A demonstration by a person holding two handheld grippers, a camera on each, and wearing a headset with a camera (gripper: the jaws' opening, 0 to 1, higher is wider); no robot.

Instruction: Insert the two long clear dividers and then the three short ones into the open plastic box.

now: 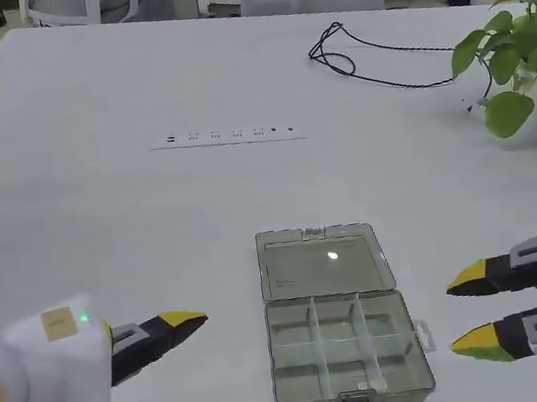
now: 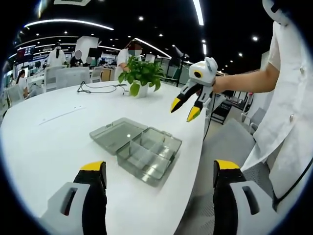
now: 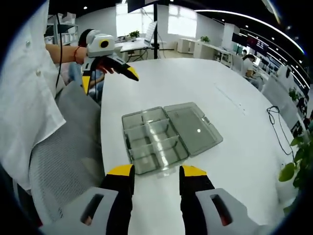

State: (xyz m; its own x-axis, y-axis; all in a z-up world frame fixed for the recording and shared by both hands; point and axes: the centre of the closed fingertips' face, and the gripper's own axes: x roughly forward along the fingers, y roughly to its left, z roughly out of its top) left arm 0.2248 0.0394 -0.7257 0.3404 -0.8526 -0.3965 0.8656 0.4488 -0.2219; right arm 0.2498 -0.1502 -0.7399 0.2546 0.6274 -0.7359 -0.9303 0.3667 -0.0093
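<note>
Two grippers hovered over the white table (image 1: 99, 216), one on each side of the open plastic box (image 1: 324, 265), neither touching it. You held your left gripper (image 1: 229, 376) with its jaws spread wide and nothing between them. Your right gripper (image 1: 455, 314) had its jaws apart by a narrower gap, also empty. The box lay flat just in front of you, lid folded back away from you. Clear dividers (image 1: 315, 327) stood in its tray, splitting it into compartments. Beyond it lay a white socket strip (image 1: 228, 134), a black cable (image 1: 342, 69) and a potted plant (image 1: 519, 52).
</note>
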